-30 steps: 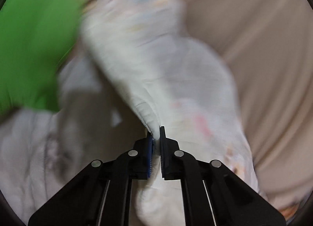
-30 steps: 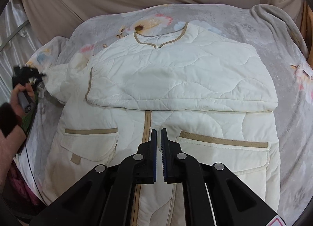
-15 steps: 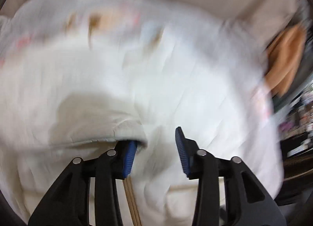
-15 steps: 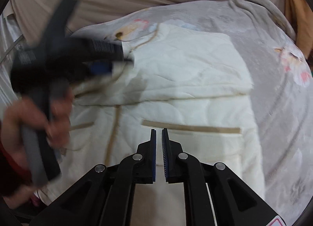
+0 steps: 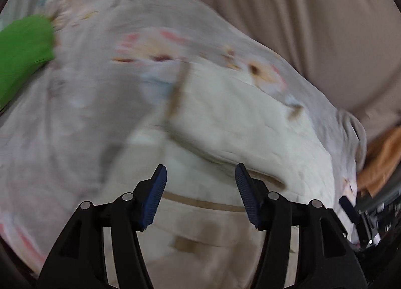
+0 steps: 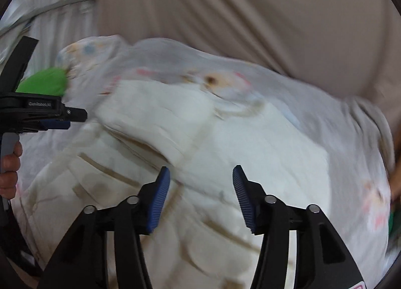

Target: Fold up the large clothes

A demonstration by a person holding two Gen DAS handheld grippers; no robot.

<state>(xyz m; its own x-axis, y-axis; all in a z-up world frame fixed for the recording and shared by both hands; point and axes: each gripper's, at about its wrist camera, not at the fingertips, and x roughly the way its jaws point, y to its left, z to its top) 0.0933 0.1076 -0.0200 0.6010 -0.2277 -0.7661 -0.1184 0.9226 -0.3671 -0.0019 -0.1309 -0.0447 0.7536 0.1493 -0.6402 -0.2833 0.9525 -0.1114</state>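
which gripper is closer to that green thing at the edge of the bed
Left. In the right wrist view the left gripper sits just below the green cloth, nearly touching. The right gripper hovers open over the middle of the cream quilted jacket, well away.

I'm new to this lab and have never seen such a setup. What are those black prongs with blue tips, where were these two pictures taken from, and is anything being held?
No robot here: a person holds two hand-operated grippers, each with a fisheye camera looking along its fingers. One picture looks past the left gripper, the other past the right gripper, where the left one shows at the edge. Both are open and hold nothing. Below lies a cream quilted jacket, partly folded, on a floral blanket. Both pictures are motion-blurred.
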